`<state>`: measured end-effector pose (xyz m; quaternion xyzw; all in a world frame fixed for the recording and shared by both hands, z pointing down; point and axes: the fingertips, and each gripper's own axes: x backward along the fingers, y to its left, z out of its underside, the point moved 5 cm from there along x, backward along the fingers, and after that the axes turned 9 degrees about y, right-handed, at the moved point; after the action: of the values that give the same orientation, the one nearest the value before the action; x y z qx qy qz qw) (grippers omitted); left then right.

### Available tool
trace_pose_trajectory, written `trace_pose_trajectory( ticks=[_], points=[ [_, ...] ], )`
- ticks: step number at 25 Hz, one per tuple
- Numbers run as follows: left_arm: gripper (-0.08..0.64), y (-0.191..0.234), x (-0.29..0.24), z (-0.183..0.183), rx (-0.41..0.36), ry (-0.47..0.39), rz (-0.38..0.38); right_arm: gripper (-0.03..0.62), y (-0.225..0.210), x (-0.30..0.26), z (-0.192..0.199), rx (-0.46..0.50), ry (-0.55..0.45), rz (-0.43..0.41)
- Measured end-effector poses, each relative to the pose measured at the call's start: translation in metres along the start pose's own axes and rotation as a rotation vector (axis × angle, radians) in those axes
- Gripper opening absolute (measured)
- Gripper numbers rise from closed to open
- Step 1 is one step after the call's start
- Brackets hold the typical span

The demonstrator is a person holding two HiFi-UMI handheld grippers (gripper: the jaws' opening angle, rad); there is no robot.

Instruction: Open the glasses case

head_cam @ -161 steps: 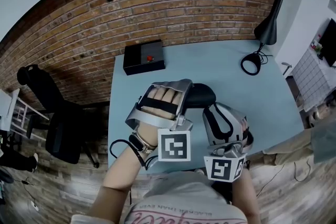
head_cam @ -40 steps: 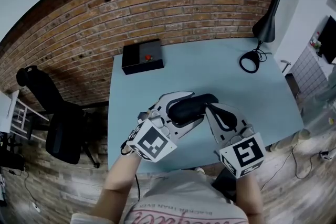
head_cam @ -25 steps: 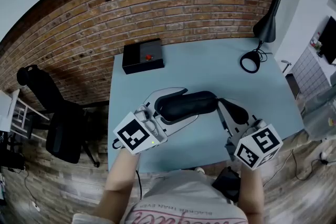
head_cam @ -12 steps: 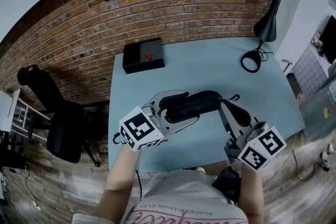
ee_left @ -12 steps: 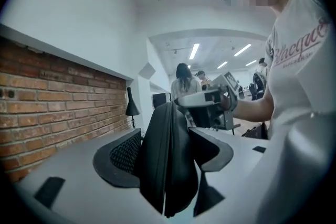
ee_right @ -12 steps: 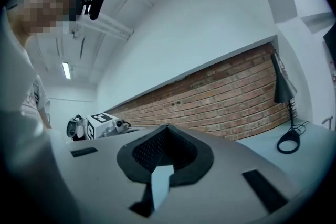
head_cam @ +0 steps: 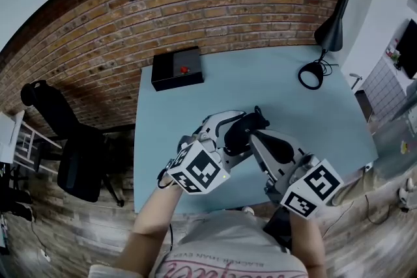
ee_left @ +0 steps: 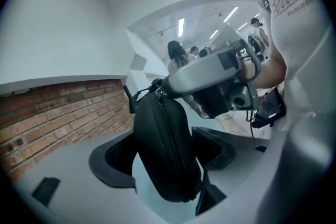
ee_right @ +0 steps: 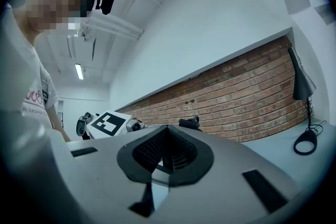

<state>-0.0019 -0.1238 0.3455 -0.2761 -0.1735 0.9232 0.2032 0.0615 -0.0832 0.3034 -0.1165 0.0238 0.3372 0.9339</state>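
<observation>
Left gripper view has the black glasses case (ee_left: 167, 128) up on end between the jaws of the left gripper (ee_left: 163, 157). Its zipper (ee_left: 170, 139) faces the camera and is closed along the stretch I can see. Those jaws are spread wide and have just been opening more, but both pads still look to be against the case's sides. The right gripper (ee_left: 163, 84) has its jaws squeezed fully together, tip right at the case's top end by the zipper pull (can't tell if it's actually pinching it). In the head view the case is over the near middle of the light blue table (head_cam: 195, 88).
</observation>
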Motion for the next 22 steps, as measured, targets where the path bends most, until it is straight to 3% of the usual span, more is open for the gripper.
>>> trace_pose_trajectory(
  ticks=[3,5,9,11,18,22],
  points=[
    [0.319,0.002,-0.004,-0.003,-0.053,0.012,-0.102,0.018,0.004,-0.001,0.000,-0.001,-0.004,-0.019],
    [0.305,0.003,-0.005,-0.003,-0.056,0.030,-0.122,0.018,0.004,-0.001,0.000,0.037,0.002,0.001],
    [0.274,0.008,-0.003,0.001,-0.022,0.068,-0.118,0.018,0.000,0.002,-0.003,0.225,0.044,0.156],
    [0.267,0.010,0.000,0.001,-0.016,0.066,-0.119,0.018,-0.004,0.005,-0.006,0.257,0.050,0.199],
    [0.261,0.006,0.009,-0.003,0.033,-0.015,-0.059,0.020,-0.027,0.017,-0.010,0.148,0.029,0.198],
    [0.256,0.006,0.019,-0.007,0.067,-0.127,-0.020,0.020,-0.034,0.019,-0.006,0.114,0.022,0.185]
  ],
)
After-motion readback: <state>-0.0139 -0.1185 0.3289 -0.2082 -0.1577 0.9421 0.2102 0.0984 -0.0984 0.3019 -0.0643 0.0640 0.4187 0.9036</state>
